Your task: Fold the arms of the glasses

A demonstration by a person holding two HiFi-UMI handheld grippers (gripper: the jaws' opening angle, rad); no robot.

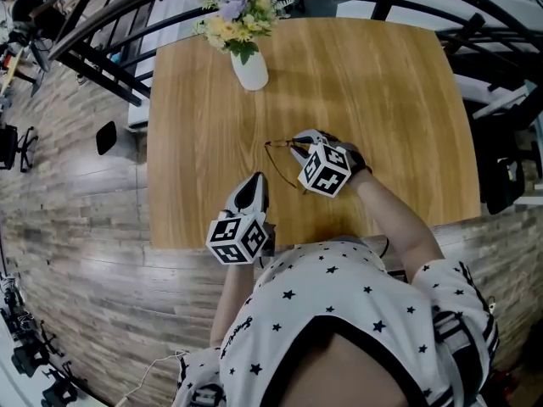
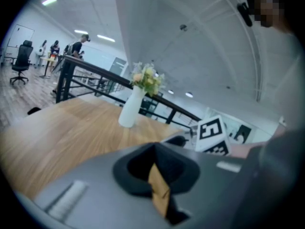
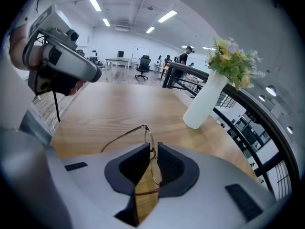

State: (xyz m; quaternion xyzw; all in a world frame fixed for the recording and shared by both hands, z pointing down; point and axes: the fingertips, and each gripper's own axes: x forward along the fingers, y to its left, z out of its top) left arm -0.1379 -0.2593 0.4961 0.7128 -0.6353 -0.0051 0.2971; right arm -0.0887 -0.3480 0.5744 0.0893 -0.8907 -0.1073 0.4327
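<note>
Head view: glasses [image 1: 278,142] mostly hidden under right gripper [image 1: 299,141]; only one thin arm + bit of rim show. Right gripper view: lower rim runs behind a jaw pad. Bkgd ppl [image 3: 183,56] too small to tell. Wearer's torso [image 1: 339,312] cut off at bottom edge.

No legible text or signs

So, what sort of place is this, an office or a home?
Probably a large open-plan office or lab, not a home: long ceiling light strips, an office chair and desks behind, and a black metal railing beside the wooden table.
</note>
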